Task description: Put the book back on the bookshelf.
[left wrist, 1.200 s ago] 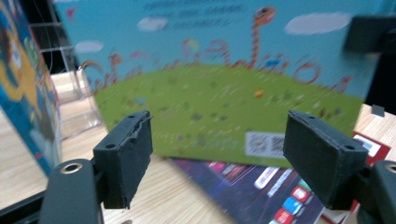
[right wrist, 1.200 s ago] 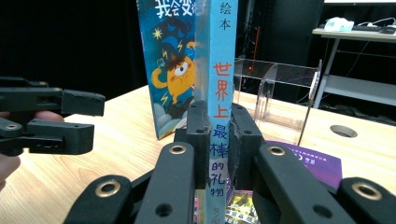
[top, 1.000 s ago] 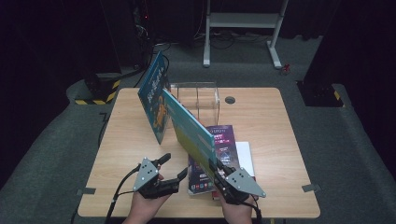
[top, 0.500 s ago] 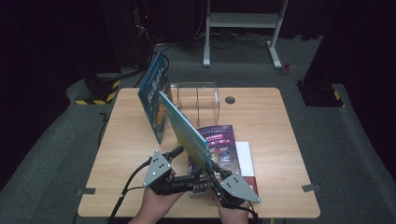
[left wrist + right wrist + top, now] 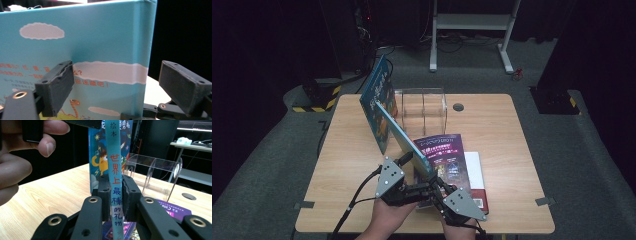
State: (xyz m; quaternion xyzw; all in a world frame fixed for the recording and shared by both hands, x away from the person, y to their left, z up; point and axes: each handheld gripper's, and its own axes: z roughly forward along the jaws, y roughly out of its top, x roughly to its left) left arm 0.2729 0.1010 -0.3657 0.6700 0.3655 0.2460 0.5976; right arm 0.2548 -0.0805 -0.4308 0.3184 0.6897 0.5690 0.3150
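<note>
The teal book (image 5: 404, 139) stands on edge above the near half of the wooden table (image 5: 512, 135), its thin hard cover tilted, its lower near corner over the purple book (image 5: 447, 157) that lies flat there. The right gripper (image 5: 439, 189) is clamped on it: in the right gripper view the two black jaws press both sides of the narrow teal spine (image 5: 115, 182), which carries orange and blue characters down its length. The left gripper (image 5: 408, 172) has its jaws spread wide and they have just been opening; in the left gripper view the smooth glossy cover (image 5: 100, 37), printed with white scalloped clouds, fills the space between them, the spine edge sitting in the gap. One ribbed grey pad (image 5: 58, 85) lies against or just before the cover, too close to tell which, while the other pad (image 5: 183, 85) stands well clear of the spine.

A second picture book (image 5: 379, 97) with a dark blue, starred cover stands upright behind, beside a clear acrylic rack (image 5: 424, 107) with curved dividers. Under the purple book a white book (image 5: 474, 170) with a red edge lies flat. The table top is pale wood grain with rounded corners.
</note>
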